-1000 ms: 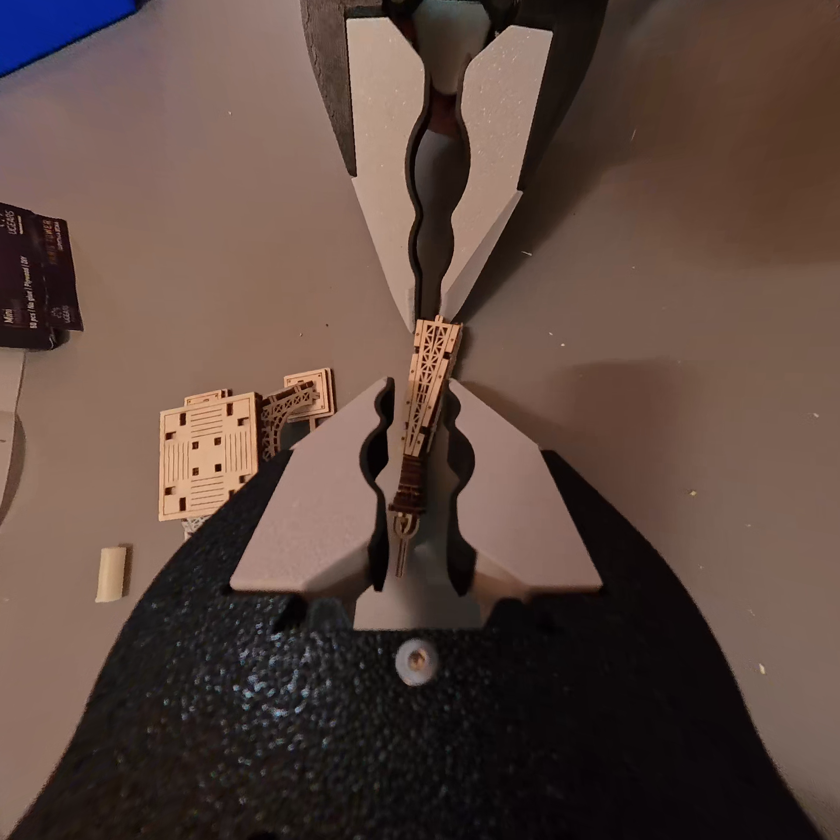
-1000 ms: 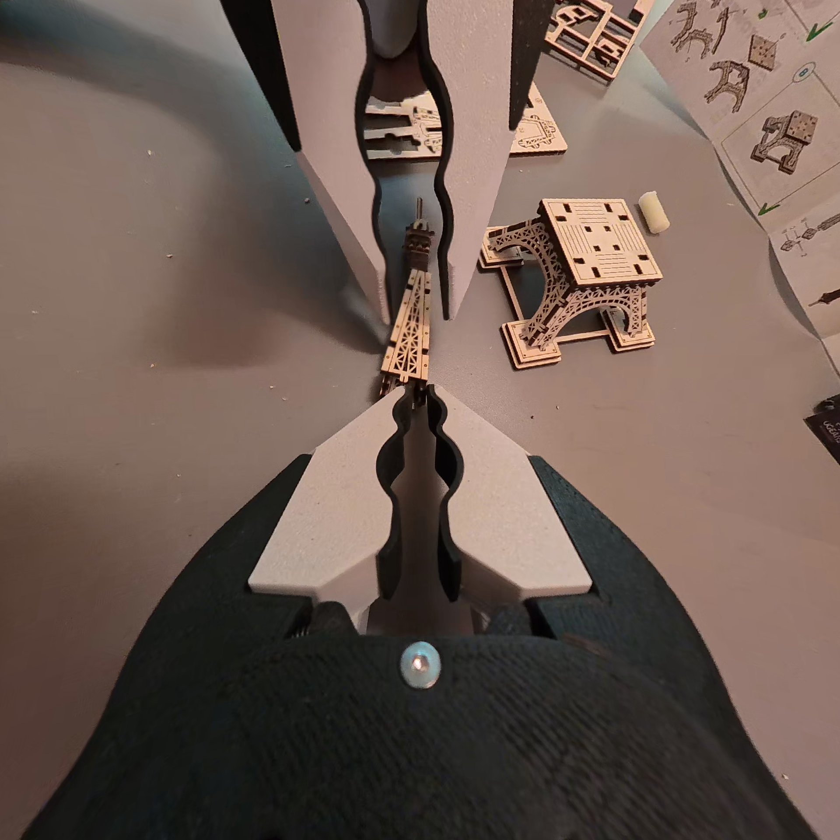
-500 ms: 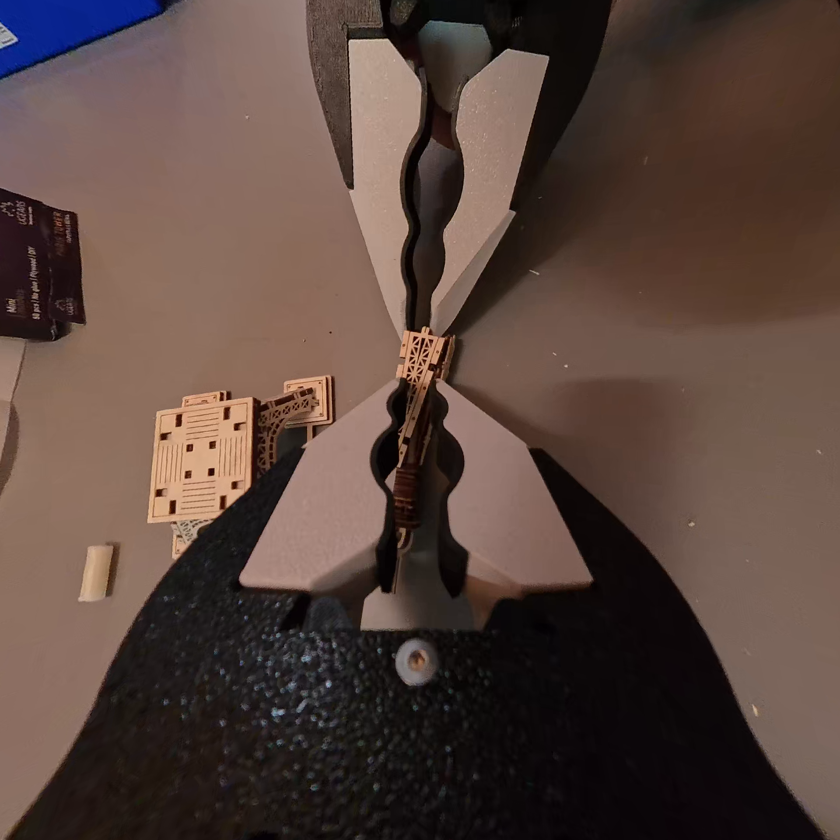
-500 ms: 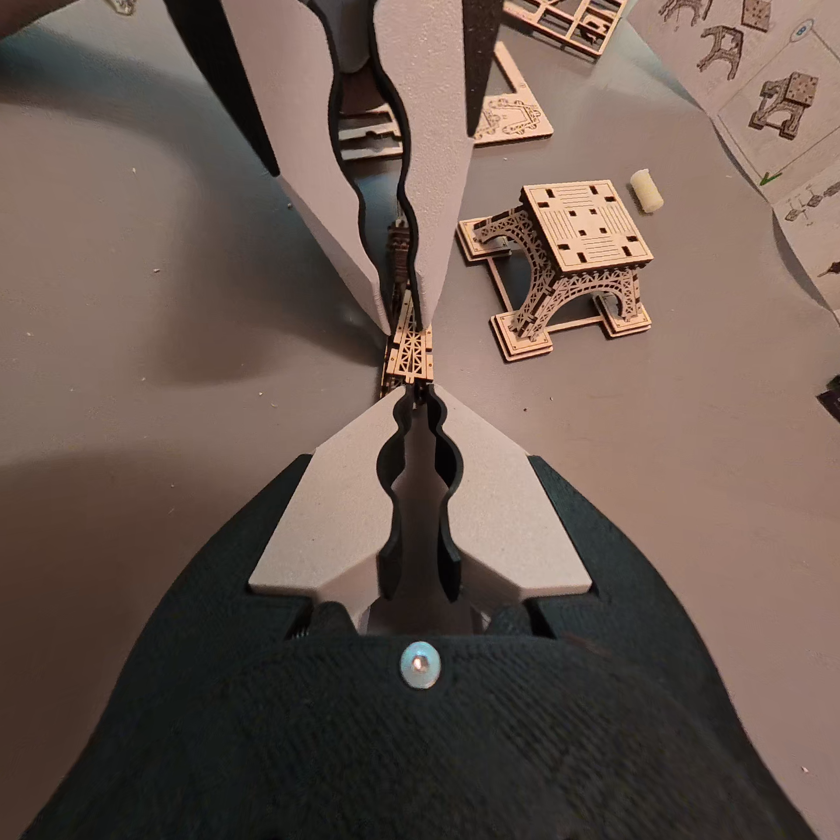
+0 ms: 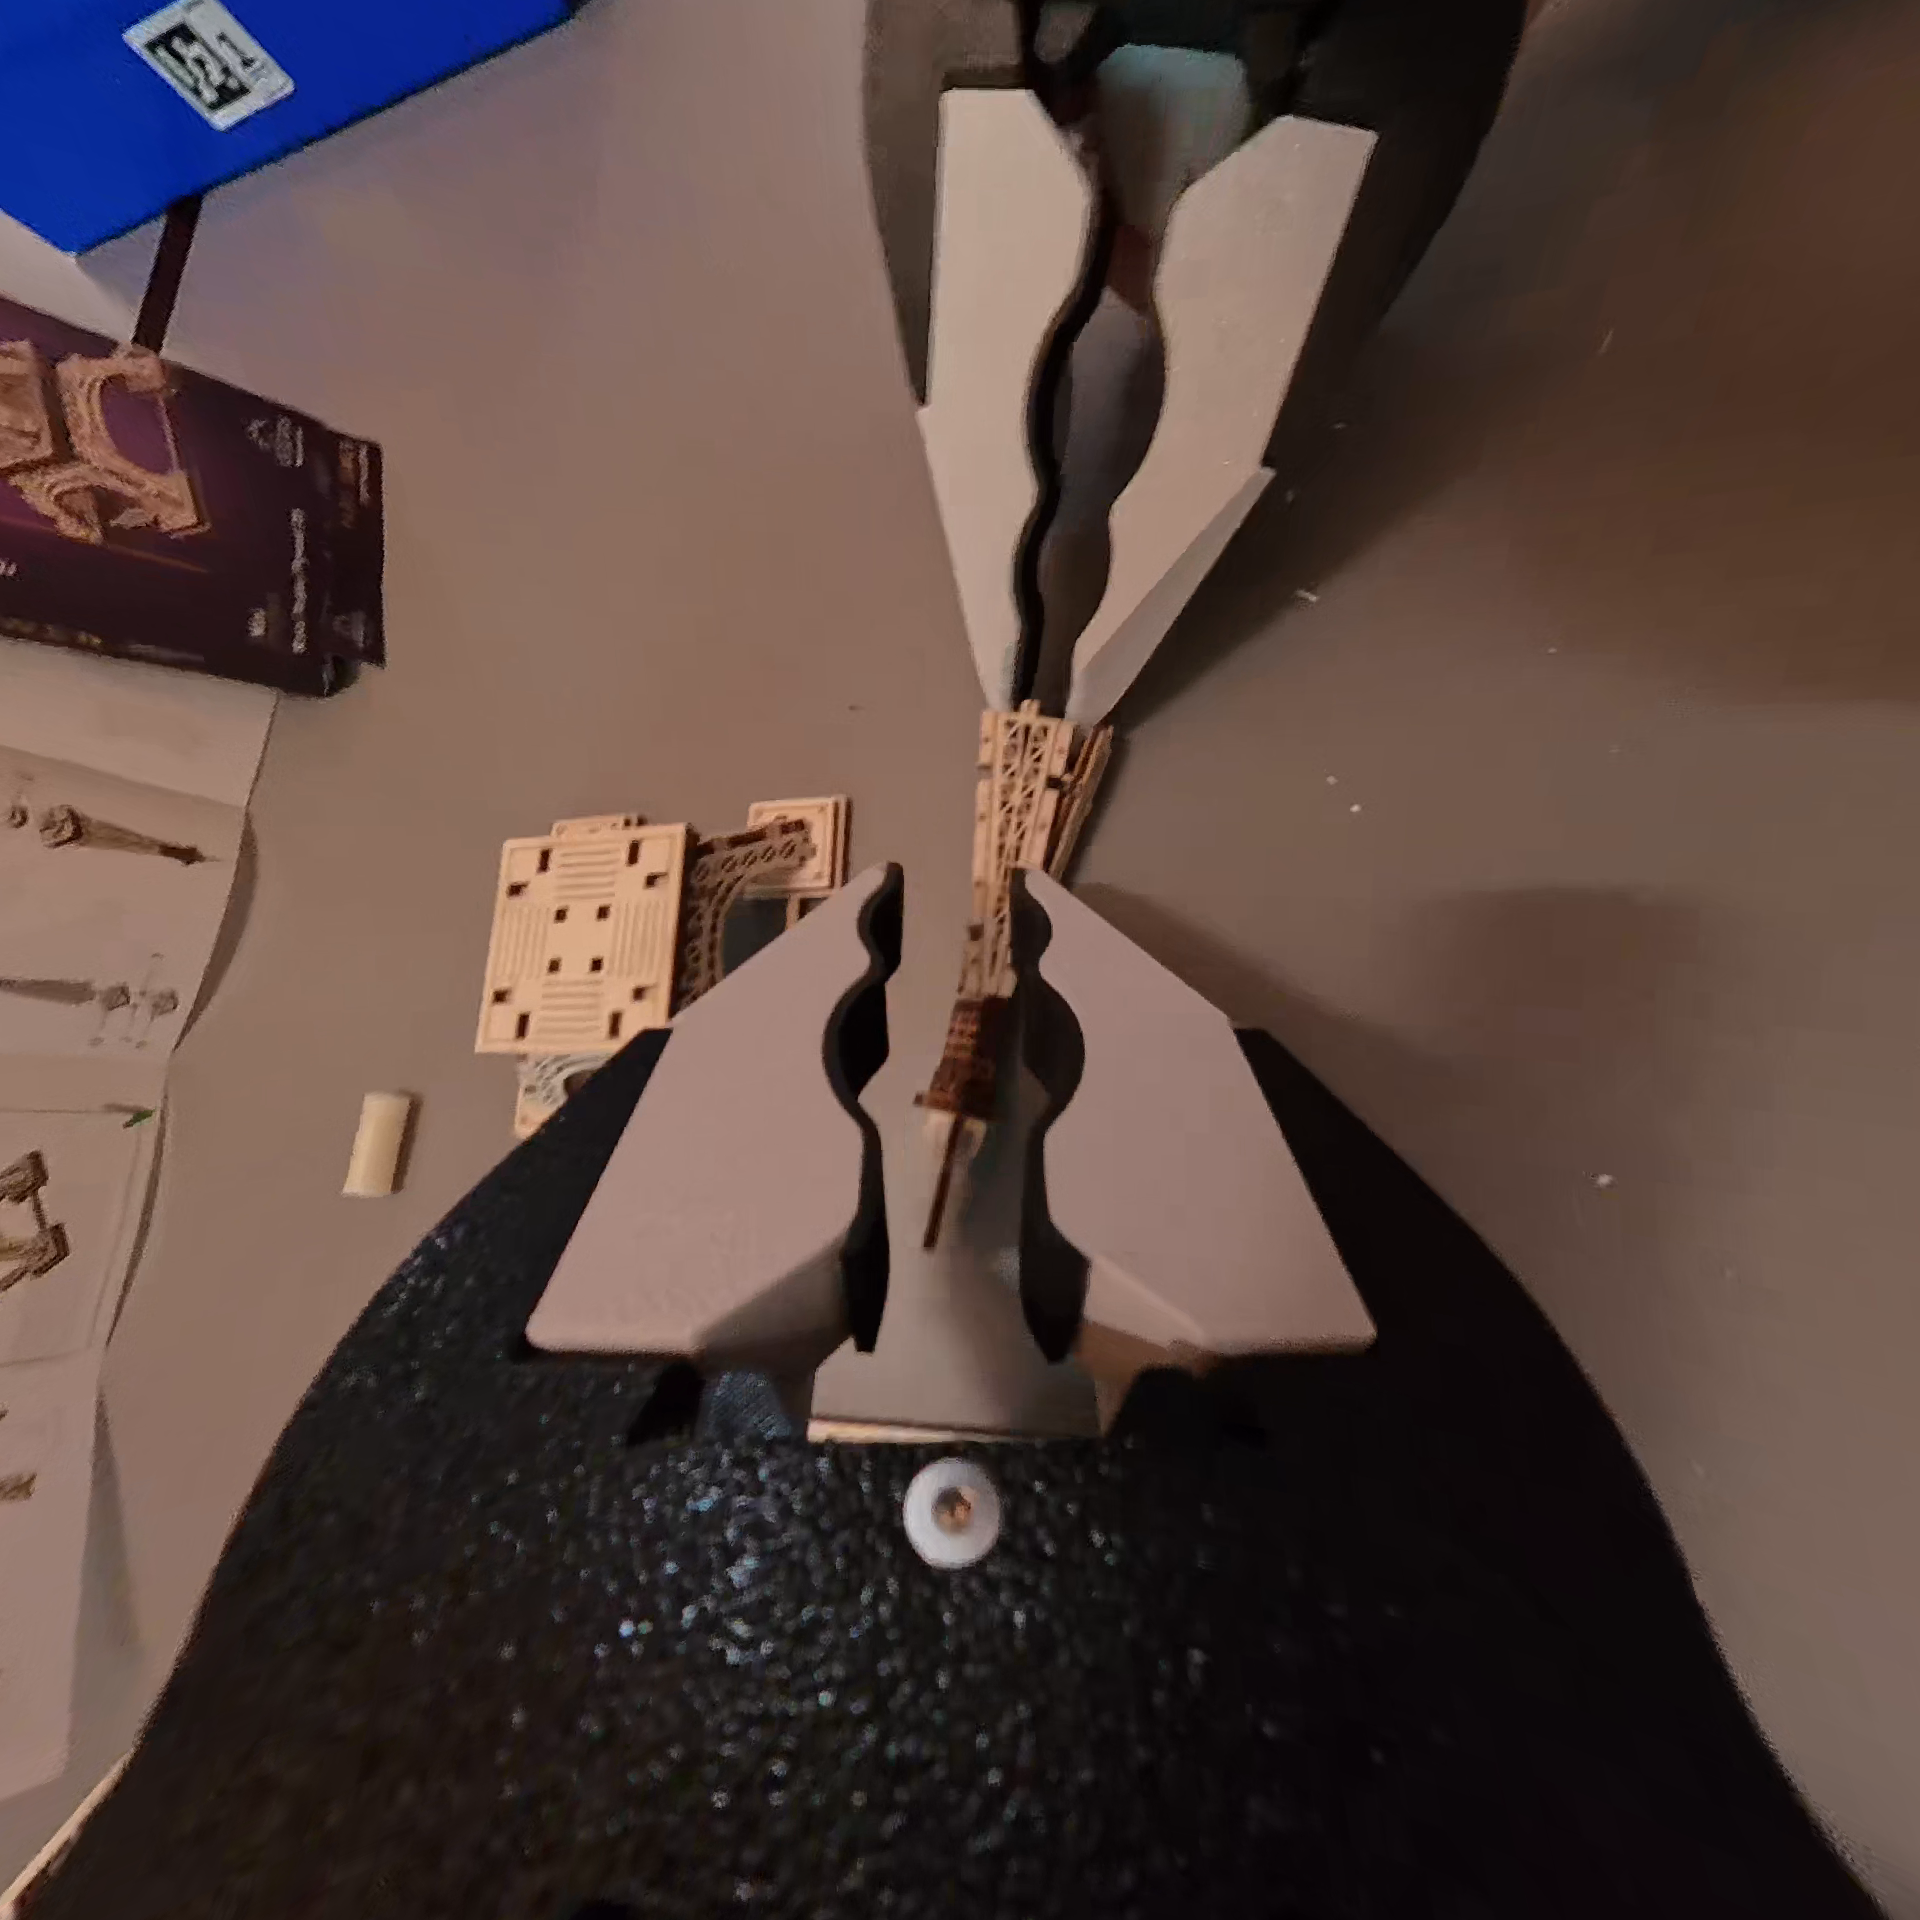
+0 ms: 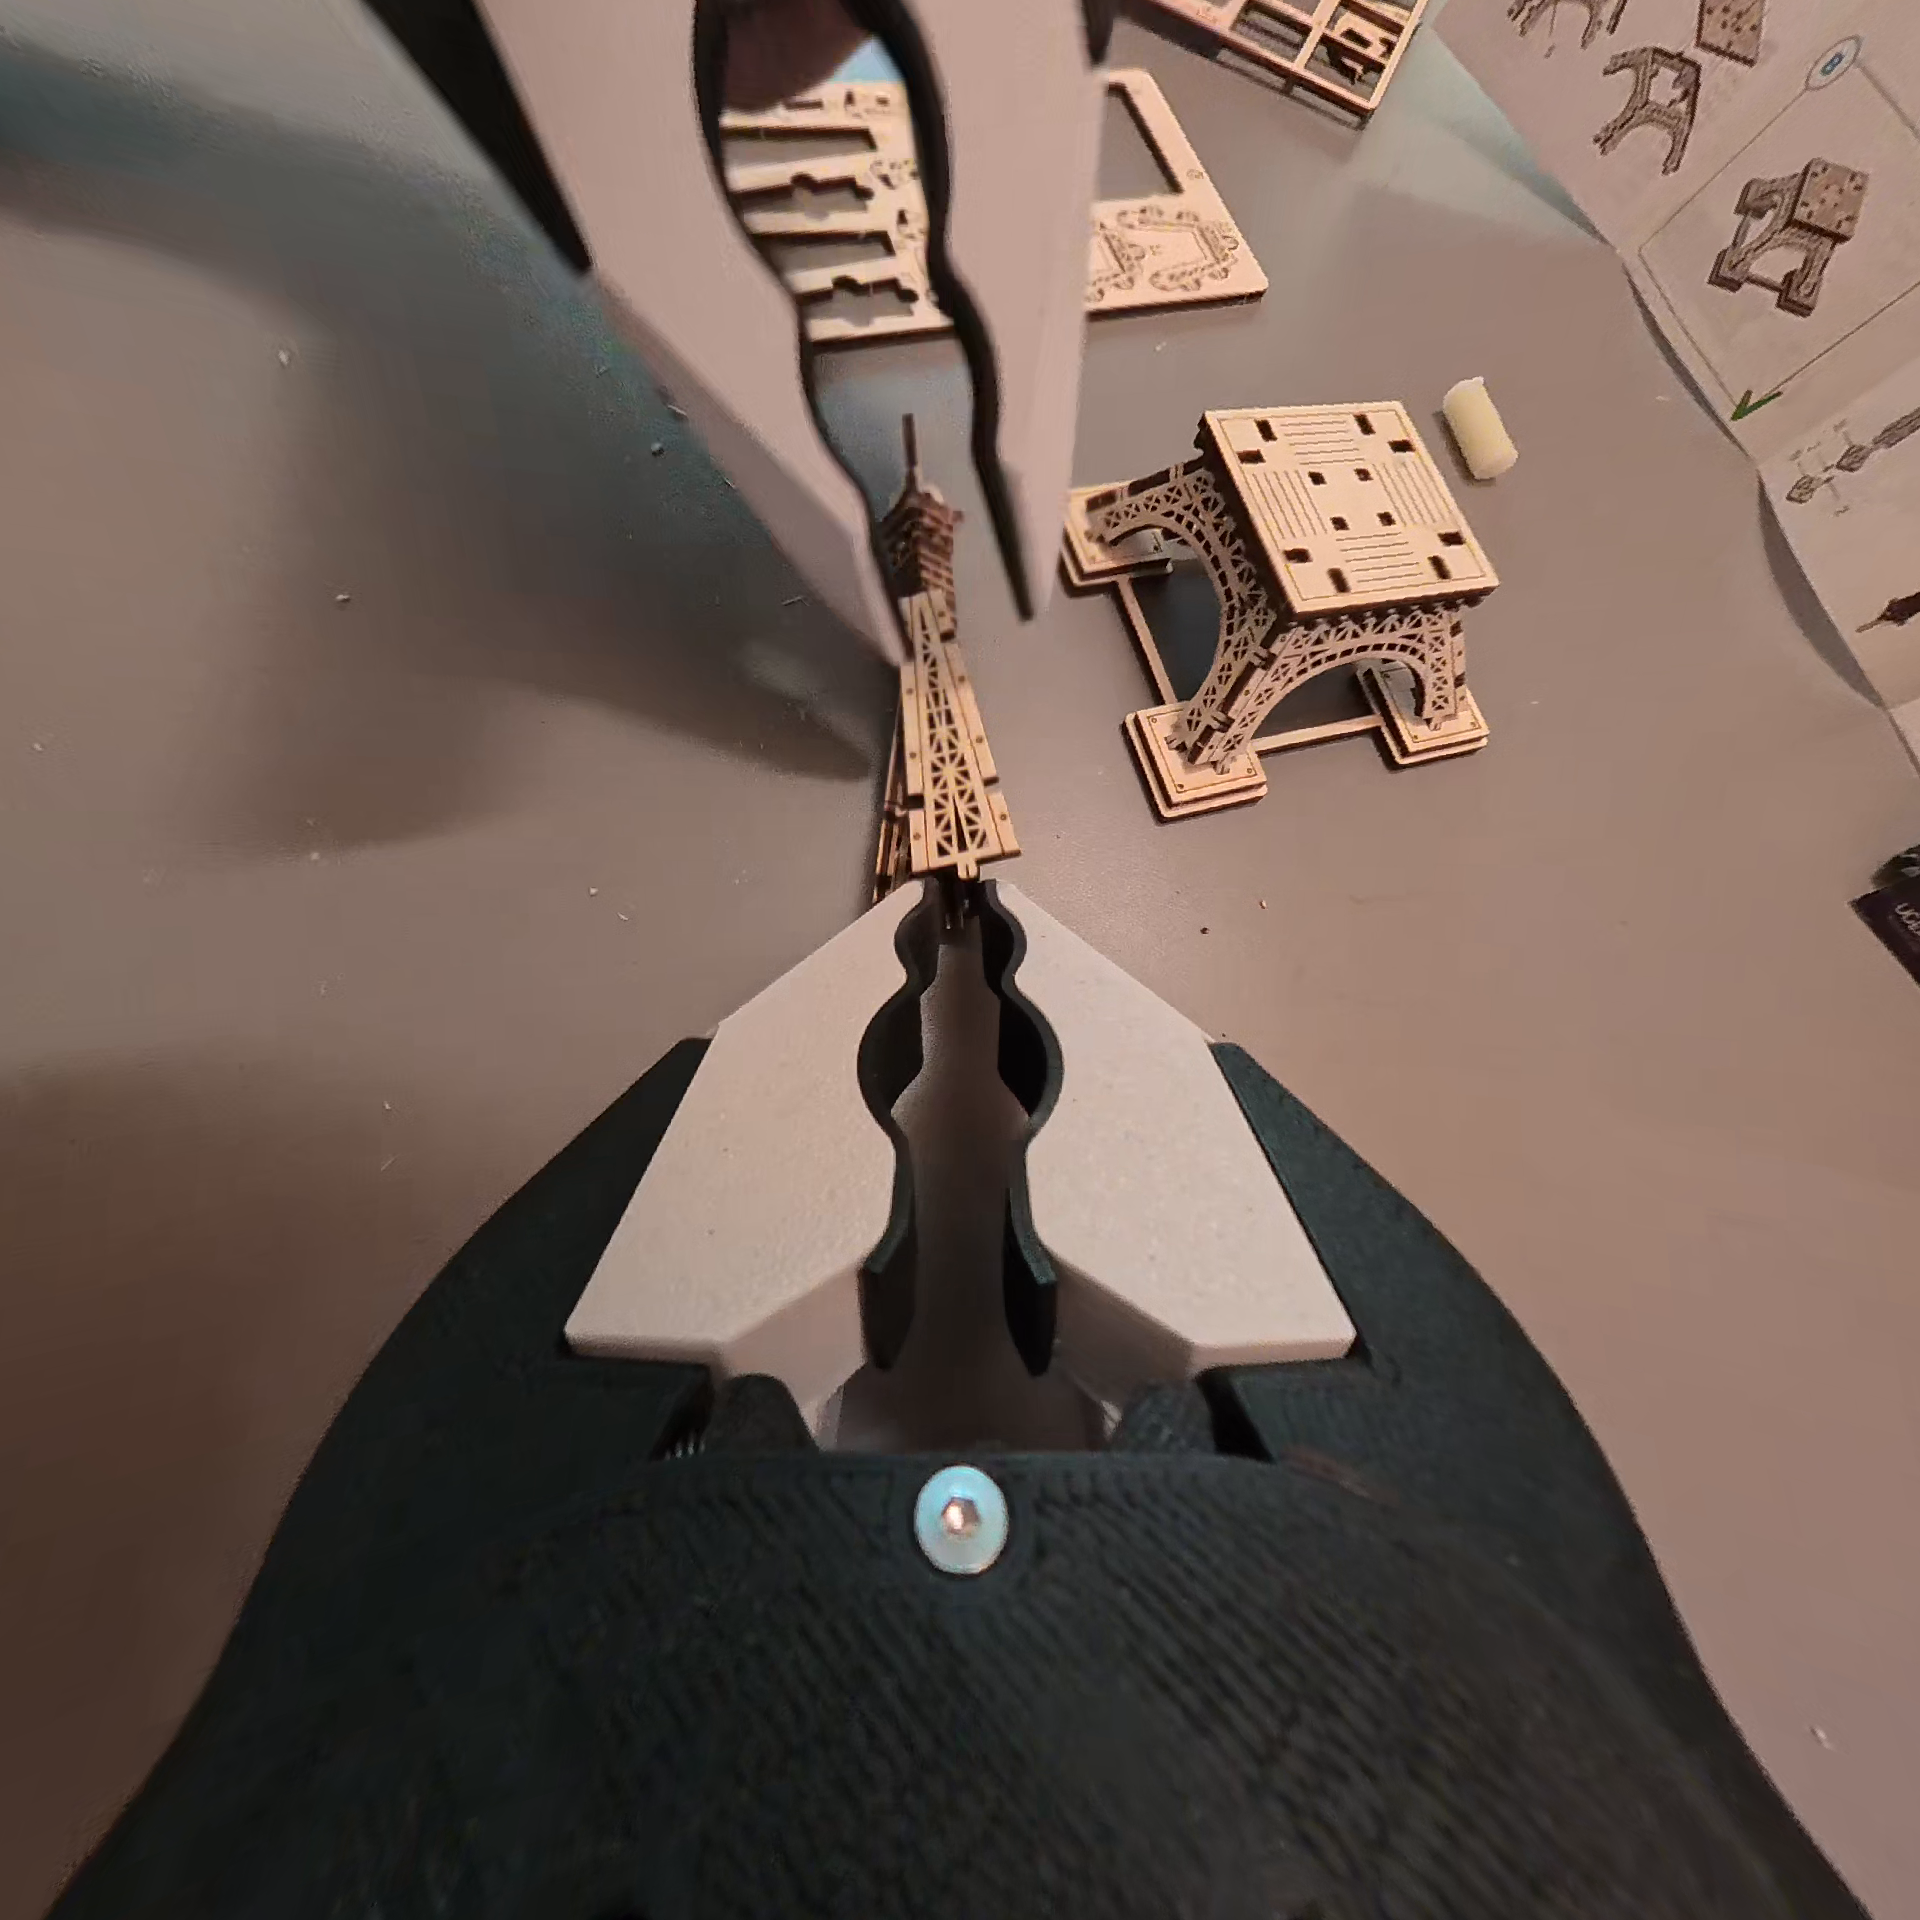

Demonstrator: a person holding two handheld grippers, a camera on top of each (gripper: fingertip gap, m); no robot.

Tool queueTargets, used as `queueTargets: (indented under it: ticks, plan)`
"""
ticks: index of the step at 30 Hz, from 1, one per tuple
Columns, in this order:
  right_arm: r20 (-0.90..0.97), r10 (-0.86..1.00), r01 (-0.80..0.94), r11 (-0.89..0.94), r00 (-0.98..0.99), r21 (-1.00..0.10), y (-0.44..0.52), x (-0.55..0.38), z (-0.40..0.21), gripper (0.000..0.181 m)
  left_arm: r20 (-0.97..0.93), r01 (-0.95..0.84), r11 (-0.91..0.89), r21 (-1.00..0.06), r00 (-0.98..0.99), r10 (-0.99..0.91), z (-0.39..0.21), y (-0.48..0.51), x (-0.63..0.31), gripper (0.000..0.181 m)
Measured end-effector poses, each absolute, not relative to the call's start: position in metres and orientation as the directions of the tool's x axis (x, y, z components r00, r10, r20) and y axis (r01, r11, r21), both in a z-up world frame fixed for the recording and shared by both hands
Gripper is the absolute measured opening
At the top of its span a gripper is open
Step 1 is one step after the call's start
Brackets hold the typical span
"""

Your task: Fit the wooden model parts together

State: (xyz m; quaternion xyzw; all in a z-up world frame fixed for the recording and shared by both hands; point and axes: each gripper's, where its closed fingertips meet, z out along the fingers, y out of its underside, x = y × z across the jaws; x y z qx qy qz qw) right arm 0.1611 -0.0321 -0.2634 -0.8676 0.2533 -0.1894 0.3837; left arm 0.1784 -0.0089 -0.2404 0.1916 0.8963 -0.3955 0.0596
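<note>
The wooden tower spire [image 6: 951, 769] is held level above the grey table. My right gripper [image 6: 956, 899] is shut on its wide lower end; it also shows in the left wrist view [image 5: 1044, 707], coming in from the top. My left gripper [image 5: 956, 883] is open, its fingers on either side of the spire's [image 5: 1023, 800] dark narrow top, which lies close to one finger. The left gripper shows in the right wrist view [image 6: 958, 623] too. The arched tower base [image 6: 1340, 520] with a slotted square deck stands on the table to the side, also seen in the left wrist view [image 5: 582, 945].
A small white cylinder [image 6: 1477, 442] lies beside the base. Wooden part sheets [image 6: 1143, 239] lie beyond the left gripper. An instruction sheet [image 6: 1818, 208] is at the far right. A dark box [image 5: 208, 540] and a blue object [image 5: 208, 104] lie at the left. Left tips to right tips: about 5 cm. My left tips are roughly 15 cm from the small white cylinder [image 6: 1477, 442]. It is also in sight in the left wrist view [image 5: 384, 1127].
My left gripper was shut on the spire's narrow top half a second ago and has now opened and drawn back a little. My right gripper keeps its hold on the wide end.
</note>
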Motion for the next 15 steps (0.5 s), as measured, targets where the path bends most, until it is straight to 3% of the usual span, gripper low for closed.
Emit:
queueTargets:
  ticks: [5, 15]
  plan:
    - [0.144, -0.582, -0.287, -0.582, 0.800, -0.761, -0.032, 0.161, -0.263, 0.006, -0.132, 0.317, 0.651, -0.690, -0.939, 0.318, -0.239, -0.006, 0.178, 0.024]
    - [0.116, -0.580, -0.301, -0.572, 0.807, -0.763, -0.032, 0.160, -0.263, 0.005, -0.204, 0.429, 0.708, -0.561, -0.900, 0.384, -0.260, -0.008, 0.171, 0.011]
